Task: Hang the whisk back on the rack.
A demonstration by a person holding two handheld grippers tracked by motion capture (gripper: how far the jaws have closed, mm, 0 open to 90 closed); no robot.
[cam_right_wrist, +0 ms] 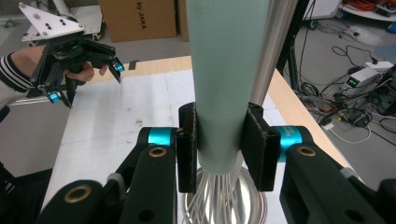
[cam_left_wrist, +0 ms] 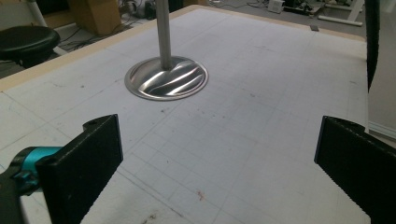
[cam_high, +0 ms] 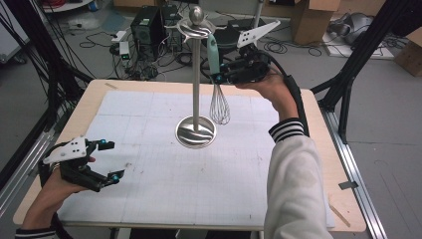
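The whisk (cam_high: pixel 217 84) is hanging upright just beside the pole of the steel stand (cam_high: pixel 196 130), on the side toward the right hand, with its mint-green handle up near the stand's top and its wire head dangling above the round base without touching it. The right claw (cam_high: pixel 217 75) is grasping the whisk's handle (cam_right_wrist: pixel 227 79); in the right gripper view both black pads are pressing the green handle from either side, with the wires showing below them and the stand's base beneath. Judging from this, the whisk is either being hooked onto the stand's top arms or being lifted off them, and the work is somewhere in the middle: the whisk is neither lying on the desk (cam_high: pixel 94 97) nor hanging free by itself.

The left claw (cam_high: pixel 109 160) is released, its jaws standing wide apart with nothing between them, low over the white mat (cam_left_wrist: pixel 261 140) well in front of the stand.

Whether the handle's end is sitting on a hook is hard to make out: the top of the stand is small and cluttered against the floor cables behind, and the right gripper view is cutting the handle off at the top.
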